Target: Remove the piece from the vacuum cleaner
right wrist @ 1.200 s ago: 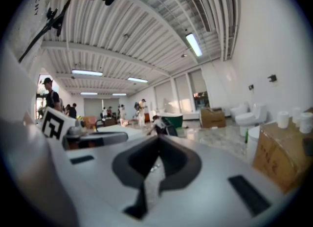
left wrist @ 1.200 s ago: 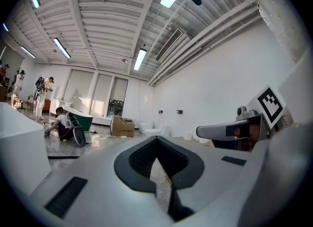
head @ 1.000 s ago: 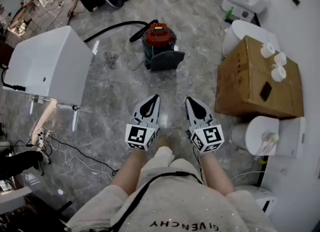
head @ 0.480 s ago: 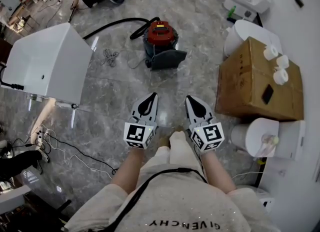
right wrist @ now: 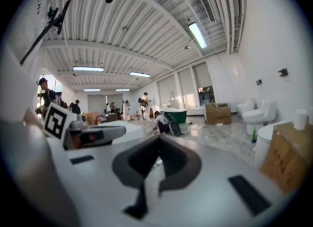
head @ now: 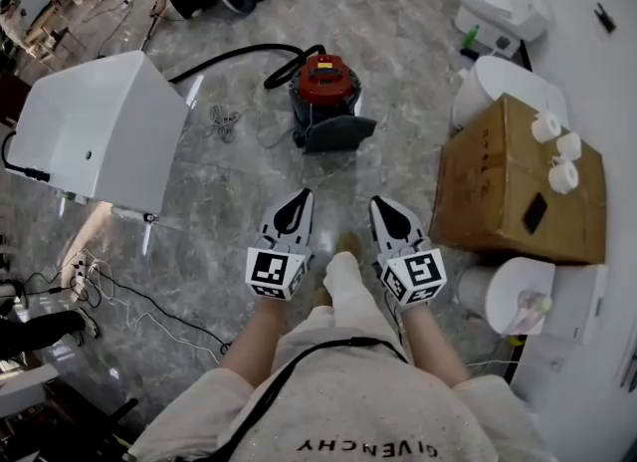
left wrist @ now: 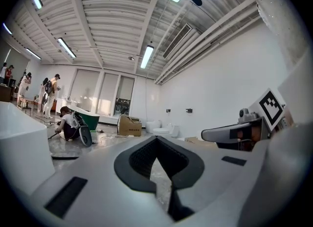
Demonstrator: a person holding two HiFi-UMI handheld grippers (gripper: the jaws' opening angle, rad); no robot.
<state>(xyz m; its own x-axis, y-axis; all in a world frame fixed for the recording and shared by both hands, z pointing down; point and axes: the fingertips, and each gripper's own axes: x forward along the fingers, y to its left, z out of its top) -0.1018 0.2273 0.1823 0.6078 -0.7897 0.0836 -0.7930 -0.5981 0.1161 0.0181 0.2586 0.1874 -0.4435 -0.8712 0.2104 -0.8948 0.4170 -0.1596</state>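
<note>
At the lower centre of the head view, the left tool (head: 299, 201) and the right tool (head: 386, 207) are held side by side above the marble floor (head: 229, 201). They are apart from each other and pointed toward the upper part of the frame. The jaws of each tool are pressed together, and nothing is pinched between them, as seen in both gripper views.

The vacuum cleaner (head: 324, 87), red-topped with a dark body, is found beyond the tool tips at upper centre. It stands on the floor, well apart from both tools. A grey piece (head: 338, 134) is seen at its near side, facing the tools. A black hose (head: 224, 56) is run from the vacuum cleaner toward the upper left.

A cardboard box (head: 513, 176) is located at the right, and a white unit (head: 100, 126) at the left.
</note>
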